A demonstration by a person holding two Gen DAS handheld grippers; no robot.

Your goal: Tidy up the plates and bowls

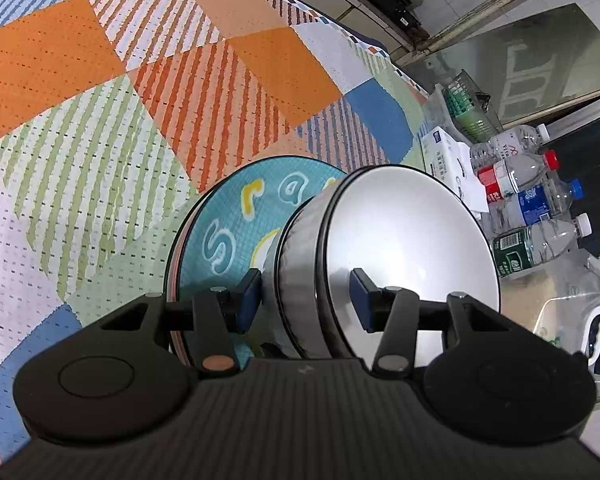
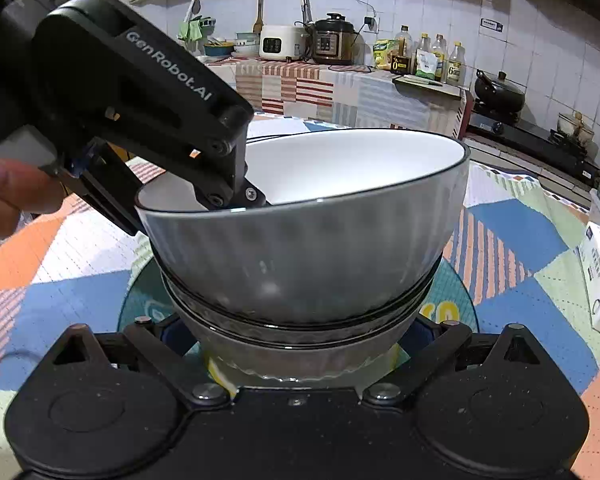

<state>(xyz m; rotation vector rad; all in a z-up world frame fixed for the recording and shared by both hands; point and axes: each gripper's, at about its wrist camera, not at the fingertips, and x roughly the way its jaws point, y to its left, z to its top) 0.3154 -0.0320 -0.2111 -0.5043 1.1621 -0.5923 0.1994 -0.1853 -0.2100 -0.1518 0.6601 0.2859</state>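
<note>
Left gripper is clamped over the rim of the stacked grey bowls, which sit on the blue plate. Right gripper straddles the lower bowl; can't tell if it's pinching.

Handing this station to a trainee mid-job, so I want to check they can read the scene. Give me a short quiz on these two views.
1. True or false: the top bowl sits nested in the lower bowl.
2. What lies directly under the bowls? A: a teal plate with letters on it. B: a green basket. C: a white box.
3. Fill in: the left tool has one finger inside the top bowl and the other ___ its wall.

Key: 1 true; 2 A; 3 outside.
</note>
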